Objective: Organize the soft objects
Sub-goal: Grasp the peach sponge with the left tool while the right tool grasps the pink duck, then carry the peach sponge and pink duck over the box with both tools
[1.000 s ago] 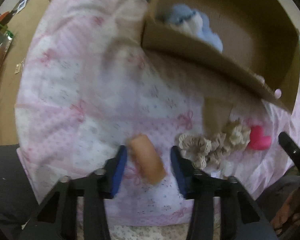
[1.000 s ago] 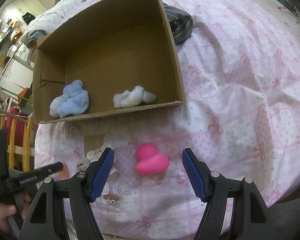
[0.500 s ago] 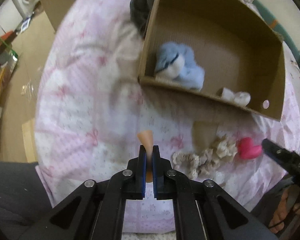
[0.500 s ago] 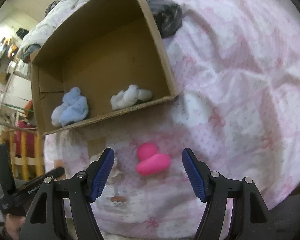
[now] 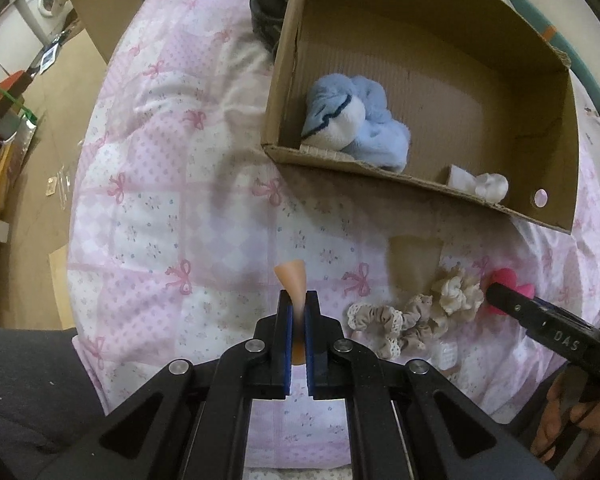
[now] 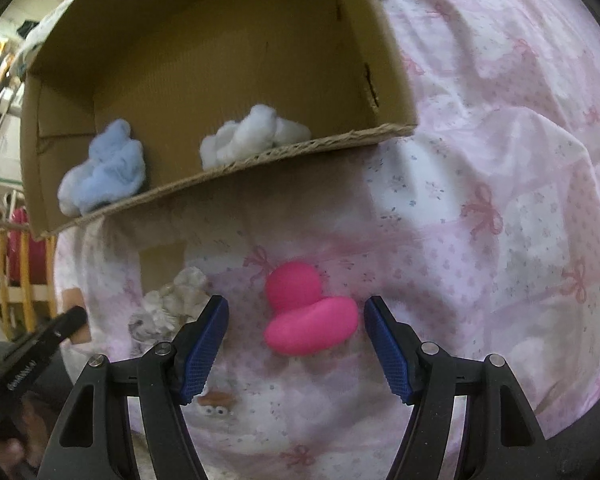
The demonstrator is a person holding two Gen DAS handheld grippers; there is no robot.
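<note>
Soft toys and hair ties lie on a pink bedspread (image 5: 172, 184) with little bows on it. Nearest in the left wrist view, the left gripper (image 5: 298, 312) is squeezed tight on a peach soft toy (image 5: 292, 280), and the toy's tip pokes out past the blue pads (image 5: 285, 332). Just to the right, a bunch of beige and cream hair ties (image 5: 416, 316) lies on the bedspread (they are frilly and all touching one another). A small flat brown card (image 5: 414, 260) lies just past them.

In the right wrist view, the right gripper (image 6: 296, 336) is spread wide, with one blue pad on each side of a pink duck (image 6: 308, 314). The pads are not touching the duck. The duck sits on the bedspread, close in front of the box.

Farther back stands a cardboard box (image 5: 556, 128), open at the top. Inside it, a blue fluffy sock (image 5: 360, 120) lies in the left corner against the near wall. A white fluffy sock (image 6: 252, 136) lies more to the right, also against the near wall. Behind the box's far left corner, a dark cloth (image 5: 268, 4) rests on the bedspread.
</note>
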